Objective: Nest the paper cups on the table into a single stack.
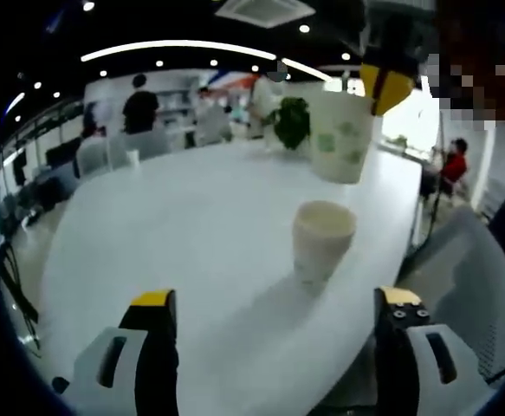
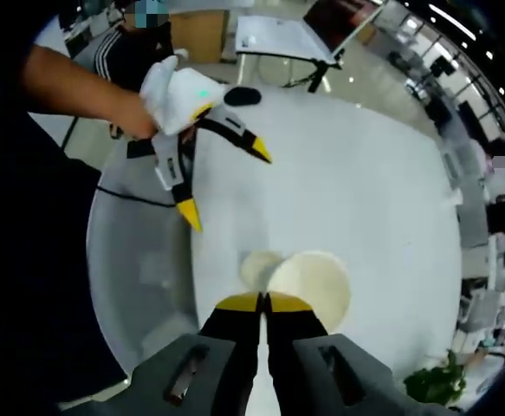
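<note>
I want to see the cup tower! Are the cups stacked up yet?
Not yet. No cup is nested so far. The right gripper is shut on the held cup, hanging in the air above the cup on the table. The left gripper is open and holds nothing. Lowering one cup into the other is still left.

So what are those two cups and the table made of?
Both cups look like paper: the held cup is matte white with pale green print, the standing cup matte cream with a rolled rim. The table seems smooth white laminate, faintly glossy; uncertain.
</note>
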Demonstrator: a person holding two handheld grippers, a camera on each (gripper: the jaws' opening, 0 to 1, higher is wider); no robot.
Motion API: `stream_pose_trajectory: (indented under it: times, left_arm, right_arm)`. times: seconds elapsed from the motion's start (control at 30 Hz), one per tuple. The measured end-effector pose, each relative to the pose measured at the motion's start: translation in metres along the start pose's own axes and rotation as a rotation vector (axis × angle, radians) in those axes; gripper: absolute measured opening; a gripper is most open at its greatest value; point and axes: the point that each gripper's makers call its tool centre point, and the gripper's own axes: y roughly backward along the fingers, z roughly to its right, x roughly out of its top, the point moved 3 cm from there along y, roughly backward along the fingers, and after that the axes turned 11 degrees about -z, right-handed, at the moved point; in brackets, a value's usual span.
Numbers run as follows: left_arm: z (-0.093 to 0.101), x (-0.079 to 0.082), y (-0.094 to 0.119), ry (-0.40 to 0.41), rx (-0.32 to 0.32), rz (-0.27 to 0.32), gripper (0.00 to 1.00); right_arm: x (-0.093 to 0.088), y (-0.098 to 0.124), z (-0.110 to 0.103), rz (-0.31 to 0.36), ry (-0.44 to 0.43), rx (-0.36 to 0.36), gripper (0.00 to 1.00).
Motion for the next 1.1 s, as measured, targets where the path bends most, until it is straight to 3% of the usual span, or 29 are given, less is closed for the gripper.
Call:
stream_pose_trajectory:
  times: [1.1]
  left_arm:
    - [-0.003, -0.001, -0.001, 0.005, 0.006, 0.001, 0.91]
  right_arm:
    - [-0.003, -0.046, -0.004, -0.001, -0.082, 0.073, 0.00]
